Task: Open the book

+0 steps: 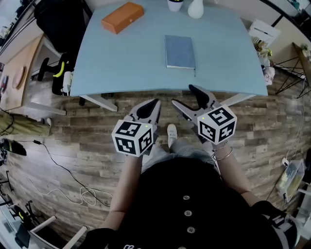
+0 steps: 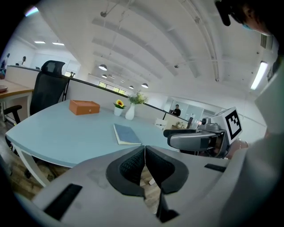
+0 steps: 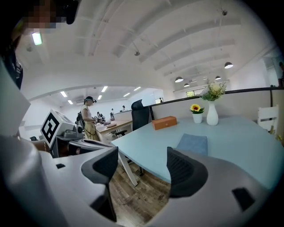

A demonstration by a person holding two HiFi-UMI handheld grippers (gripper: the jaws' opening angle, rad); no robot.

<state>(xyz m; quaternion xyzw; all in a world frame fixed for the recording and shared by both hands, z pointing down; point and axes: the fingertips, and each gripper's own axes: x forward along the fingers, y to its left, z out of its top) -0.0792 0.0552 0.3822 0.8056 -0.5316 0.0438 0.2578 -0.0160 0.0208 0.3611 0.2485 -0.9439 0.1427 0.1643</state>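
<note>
A closed blue-grey book (image 1: 180, 51) lies flat on the pale blue table (image 1: 126, 63), towards its near edge; it also shows as the book (image 2: 127, 134) and the book (image 3: 193, 143). Both grippers hang over the wooden floor, short of the table's near edge and apart from the book. My left gripper (image 1: 155, 103) is shut, its black pads pressed together with nothing between them (image 2: 144, 155). To its right, my right gripper (image 1: 183, 95) stands open and empty, with a wide gap between its pads (image 3: 143, 158).
At the table's far side stand an orange box (image 1: 122, 17), a white vase (image 1: 195, 8) and a small flower pot (image 1: 175, 5). A black office chair (image 1: 58, 24) stands beyond the left corner. Cables lie on the floor at left. A person (image 3: 88, 119) stands at distant desks.
</note>
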